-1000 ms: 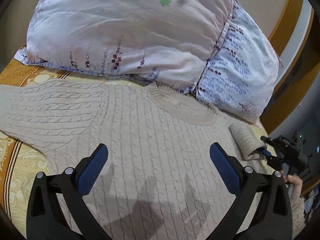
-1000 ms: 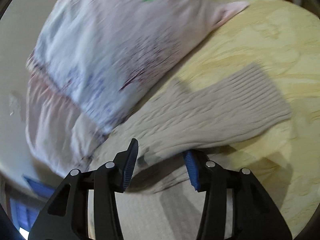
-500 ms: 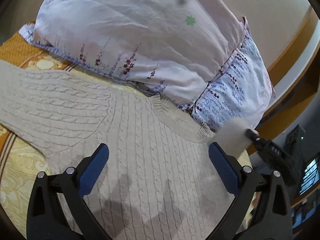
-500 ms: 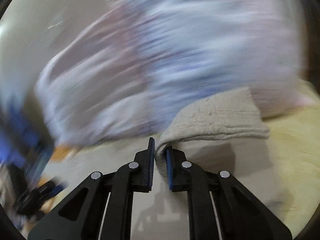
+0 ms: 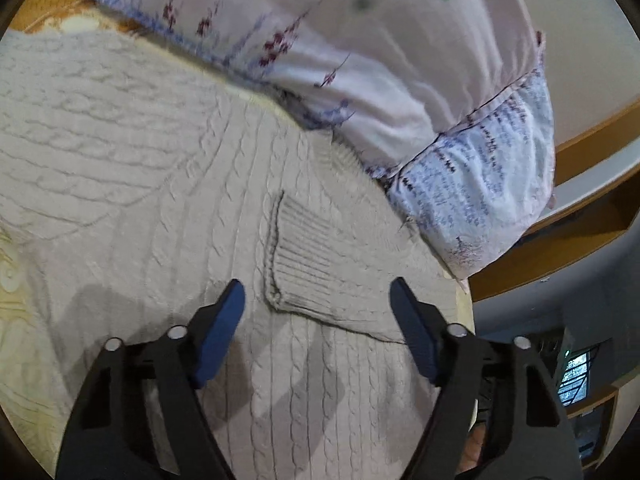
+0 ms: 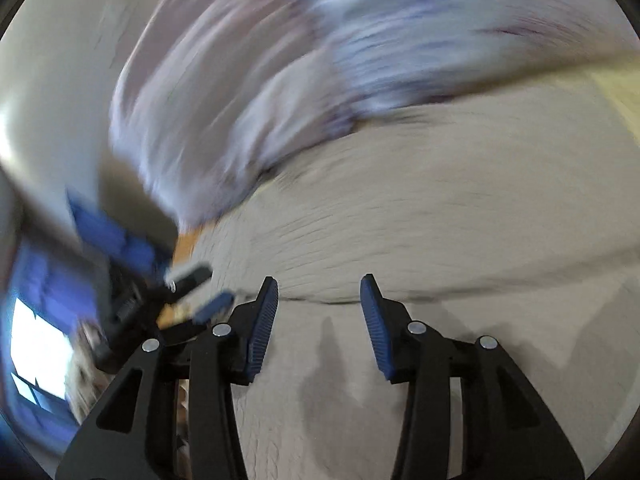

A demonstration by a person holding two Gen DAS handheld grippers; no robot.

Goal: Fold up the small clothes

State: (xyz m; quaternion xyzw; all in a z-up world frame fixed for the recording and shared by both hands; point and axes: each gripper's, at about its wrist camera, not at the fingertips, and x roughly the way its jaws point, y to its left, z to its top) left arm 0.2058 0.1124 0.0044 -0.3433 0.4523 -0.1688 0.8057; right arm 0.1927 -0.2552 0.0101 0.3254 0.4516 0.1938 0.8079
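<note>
So there's a beige cable-knit sweater (image 5: 168, 184) lying flat on a bed with a yellow and orange patterned bedspread (image 5: 12, 276). One sleeve is folded across the chest, and its ribbed cuff (image 5: 304, 256) sits near the middle of the body, just below the collar. At the far side a pale pink floral pillow (image 5: 360, 40) sits on top of a light blue floral pillow (image 5: 484, 184), both touching the sweater's neckline.

The left hand-held gripper (image 5: 318, 312) hangs over the sweater with its blue-padded fingers (image 5: 218, 332) spread wide apart, nothing between them; the folded cuff lies just past the tips, roughly centred in the gap.

The right wrist view is really smeared, but the right hand-held gripper (image 6: 320, 312) is also spread open and empty, over the sweater (image 6: 440, 240). The other hand-held gripper shows up blurry at the left (image 6: 192, 300). The pillows (image 6: 320, 60) are a streaky blur at the far side.
</note>
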